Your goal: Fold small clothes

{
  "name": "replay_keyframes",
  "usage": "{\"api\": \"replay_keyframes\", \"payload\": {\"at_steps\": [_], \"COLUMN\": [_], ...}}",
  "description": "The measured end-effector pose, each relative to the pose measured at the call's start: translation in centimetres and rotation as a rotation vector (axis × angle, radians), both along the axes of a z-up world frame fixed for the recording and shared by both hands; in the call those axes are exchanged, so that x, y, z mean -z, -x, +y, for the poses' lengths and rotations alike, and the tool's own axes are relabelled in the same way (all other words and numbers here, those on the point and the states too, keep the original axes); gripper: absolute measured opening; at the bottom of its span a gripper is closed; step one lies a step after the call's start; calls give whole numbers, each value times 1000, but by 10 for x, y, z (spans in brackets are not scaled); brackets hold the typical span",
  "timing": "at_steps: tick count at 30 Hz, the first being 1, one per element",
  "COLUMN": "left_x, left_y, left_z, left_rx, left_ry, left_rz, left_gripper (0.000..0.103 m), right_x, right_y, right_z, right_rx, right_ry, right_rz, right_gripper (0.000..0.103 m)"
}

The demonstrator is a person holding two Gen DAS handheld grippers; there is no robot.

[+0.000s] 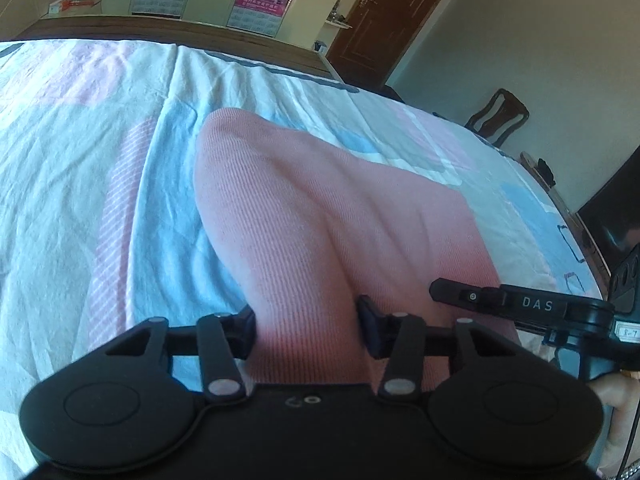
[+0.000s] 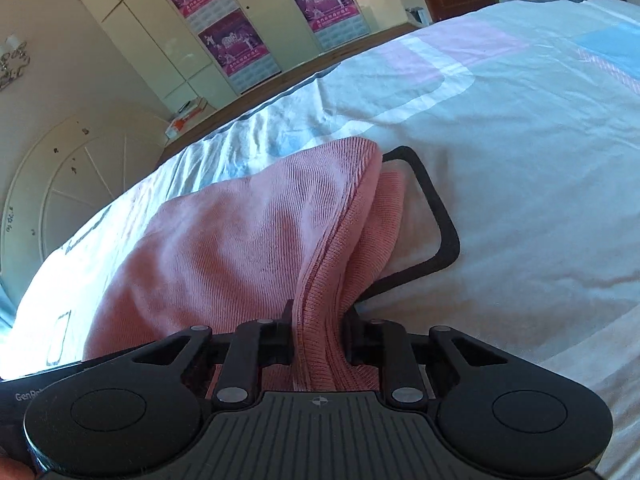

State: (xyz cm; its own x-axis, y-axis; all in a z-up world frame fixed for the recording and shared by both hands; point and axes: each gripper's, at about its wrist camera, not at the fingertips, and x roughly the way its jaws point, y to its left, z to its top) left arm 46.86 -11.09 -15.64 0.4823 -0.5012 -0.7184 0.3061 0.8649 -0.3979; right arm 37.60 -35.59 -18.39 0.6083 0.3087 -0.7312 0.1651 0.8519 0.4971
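Pink garment [image 2: 224, 240] betw. both grippers' jaws (pinched).

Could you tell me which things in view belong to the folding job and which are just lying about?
Part of the job:
- pink garment
- left gripper, shut on the garment
- right gripper, shut on its ribbed edge
- bed sheet, the folding surface

Just lying about:
- wall posters
- wooden chair
- brown door
- box by the wardrobe
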Motion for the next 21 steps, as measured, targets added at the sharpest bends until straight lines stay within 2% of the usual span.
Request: {"api": "replay_keyframes", "payload": {"at_steps": [1, 4, 10, 15, 21], "left_x": [-4, -18, -50, -75, -86], "left_y": [2, 11, 19, 25, 29], "left_z": [3, 6, 28, 91, 197], "left_rx": [-7, 1, -4, -51, -120], "left_ry": [6, 8, 18, -1, -16], "left_rz": [-11, -55, -122, -157, -182], "left_gripper": [35, 31, 30, 30, 30], "right_x": [-4, -21, -59, -77, -85], "right_y": [3, 10, 16, 13, -5], "right_z": [0, 7, 42, 96, 199], "right_rx": [2, -1, -37, -68, -143], "right_ry": [-23, -57, -88, -141, -176], "right_rz": [-21, -61, -124, -150, -165], "right_gripper": [20, 20, 19, 19, 19]}}
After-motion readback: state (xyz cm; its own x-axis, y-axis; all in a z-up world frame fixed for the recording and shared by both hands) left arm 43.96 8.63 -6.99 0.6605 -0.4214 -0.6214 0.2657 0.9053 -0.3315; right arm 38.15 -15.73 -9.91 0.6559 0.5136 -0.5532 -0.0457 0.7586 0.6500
